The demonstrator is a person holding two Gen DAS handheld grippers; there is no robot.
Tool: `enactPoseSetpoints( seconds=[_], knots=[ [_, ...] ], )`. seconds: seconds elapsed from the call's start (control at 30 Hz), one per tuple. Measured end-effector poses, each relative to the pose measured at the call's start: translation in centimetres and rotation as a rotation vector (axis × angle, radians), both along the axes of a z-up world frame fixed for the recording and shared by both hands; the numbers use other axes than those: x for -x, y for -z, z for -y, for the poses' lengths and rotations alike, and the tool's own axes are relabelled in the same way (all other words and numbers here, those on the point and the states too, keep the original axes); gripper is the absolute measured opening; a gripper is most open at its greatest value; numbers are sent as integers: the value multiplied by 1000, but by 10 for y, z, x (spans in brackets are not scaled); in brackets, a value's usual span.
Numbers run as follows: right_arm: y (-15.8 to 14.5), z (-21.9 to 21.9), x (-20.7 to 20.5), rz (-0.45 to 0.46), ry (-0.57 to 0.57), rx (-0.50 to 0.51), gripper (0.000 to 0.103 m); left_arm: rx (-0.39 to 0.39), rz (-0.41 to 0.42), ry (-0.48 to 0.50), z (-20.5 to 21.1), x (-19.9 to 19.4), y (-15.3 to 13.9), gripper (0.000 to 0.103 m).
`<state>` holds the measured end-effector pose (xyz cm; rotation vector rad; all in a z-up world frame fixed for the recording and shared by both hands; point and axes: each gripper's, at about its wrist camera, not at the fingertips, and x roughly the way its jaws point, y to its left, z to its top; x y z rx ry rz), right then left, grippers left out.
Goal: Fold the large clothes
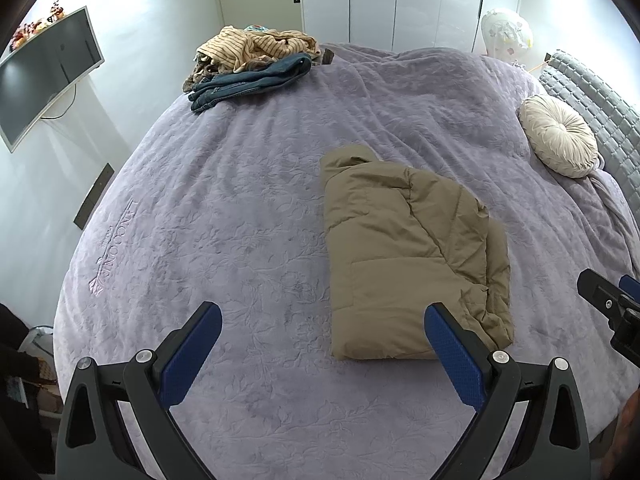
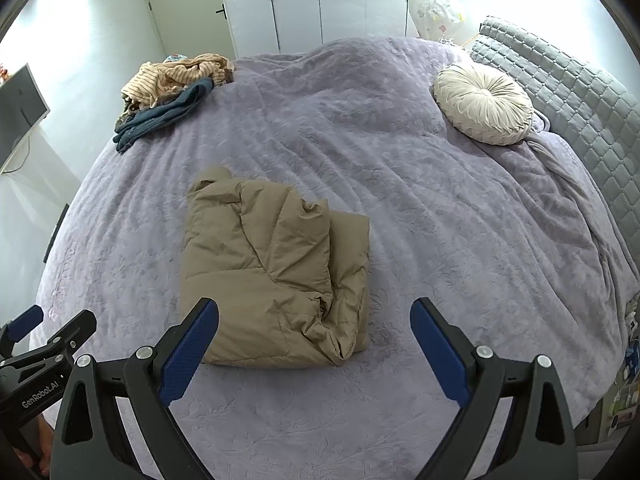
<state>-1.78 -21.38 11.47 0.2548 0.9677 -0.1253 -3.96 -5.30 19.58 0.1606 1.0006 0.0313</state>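
tan puffer jacket [image 2: 276, 272] is folded up in the middle of the bed [image 2: 440, 220], both the left gripper [image 1: 323, 354] and right gripper [image 2: 314, 350] hovering near it, jaws released and holding nothing

At the left edge of the left wrist view, the wall-mounted screen [image 1: 44, 76] is cut off. The right gripper [image 1: 610, 304] shows only partly at the right edge. Small items [image 2: 628, 384] at lower right of the right wrist view are too blurred to identify.
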Motion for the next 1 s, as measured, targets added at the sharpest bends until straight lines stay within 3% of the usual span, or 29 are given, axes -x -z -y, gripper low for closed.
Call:
enactPoseSetpoints(
  seconds=[1.0],
  knots=[
    [2, -12, 1, -7, 0, -4, 97, -19, 34, 30, 1, -6, -7, 101]
  ],
)
